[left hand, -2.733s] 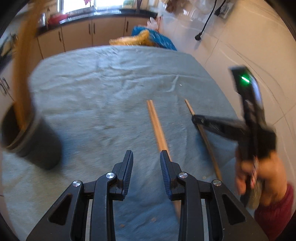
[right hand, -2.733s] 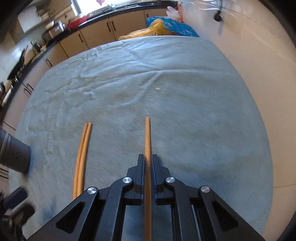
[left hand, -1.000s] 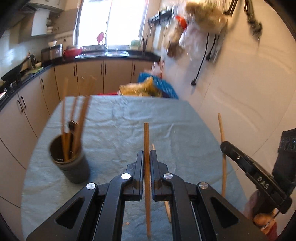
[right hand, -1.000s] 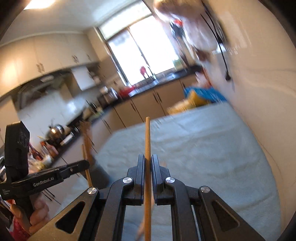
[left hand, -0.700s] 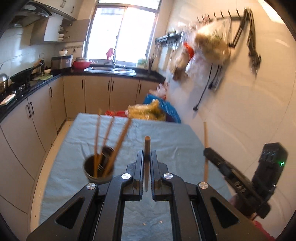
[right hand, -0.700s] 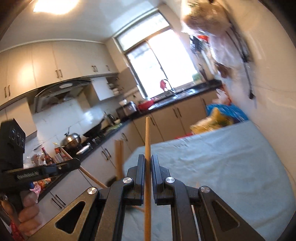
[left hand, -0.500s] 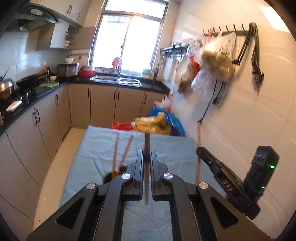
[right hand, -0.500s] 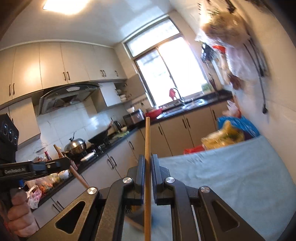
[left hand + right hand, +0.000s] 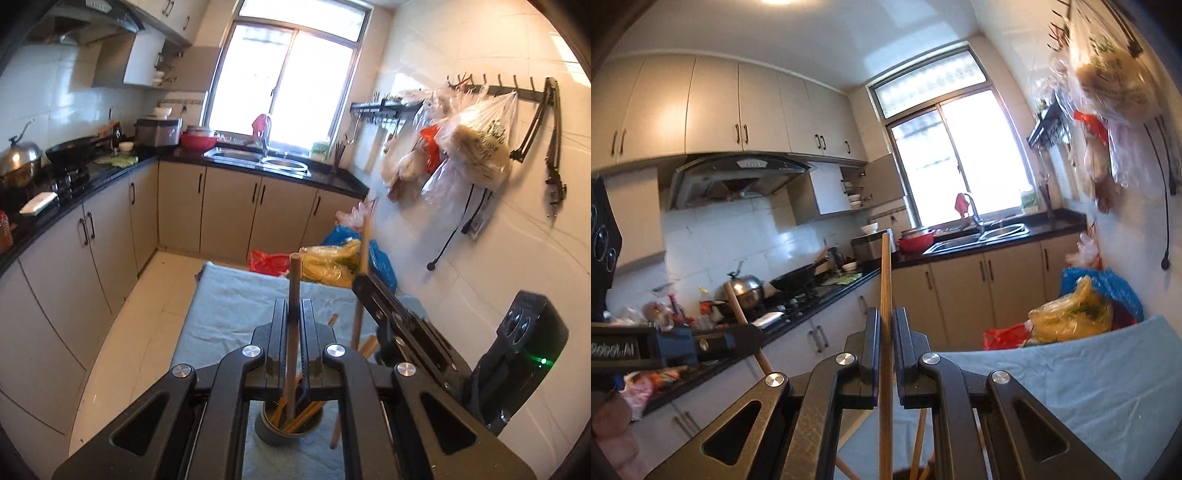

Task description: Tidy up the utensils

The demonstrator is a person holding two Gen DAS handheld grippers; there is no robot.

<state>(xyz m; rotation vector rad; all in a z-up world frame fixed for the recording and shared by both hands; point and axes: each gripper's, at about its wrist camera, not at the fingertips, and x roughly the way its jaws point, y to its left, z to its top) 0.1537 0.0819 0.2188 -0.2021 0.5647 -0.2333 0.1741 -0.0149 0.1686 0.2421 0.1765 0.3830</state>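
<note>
1. From my left wrist camera I see a wooden chopstick (image 9: 293, 317) pinched between my left gripper (image 9: 293, 332) fingers. It is a plain round stick, light brown, smooth, with a blunt flat top. It stands almost upright and its lower end reaches into the mouth of the holder below.
2. The holder (image 9: 291, 430) is a small dark grey cup, round and matte. It sits at 6 o'clock in that view, on the table (image 9: 229, 314), and it carries several more orange-brown sticks (image 9: 306, 415) leaning at different angles.
3. The table is covered in a pale blue cloth with soft wrinkles and a towel-like nap.
4. My left fingers are black ribbed pads, drawn almost together, with only the chopstick's width between them; both pads press on it.
5. At 3 o'clock in the left view my right gripper (image 9: 364, 284) comes in as a black bar gripping its own chopstick (image 9: 364, 258), which runs down past the cup's right side.
6. In the right wrist view that second chopstick (image 9: 885, 332) is the same kind of slim wooden stick, honey-coloured, rising straight up the middle of the frame.
7. My right gripper (image 9: 885, 343) fingers are also nearly closed, clamped on that stick from both sides.
8. At 9 o'clock in the right view the left gripper (image 9: 753, 338) shows as a blurred black arm with its stick (image 9: 738, 308) slanting through the tip; a hand (image 9: 613, 432) is at the lower left edge.
9. Stick ends (image 9: 918, 446) and the cup's dark rim (image 9: 908, 474) sit at 6 o'clock there.
</note>
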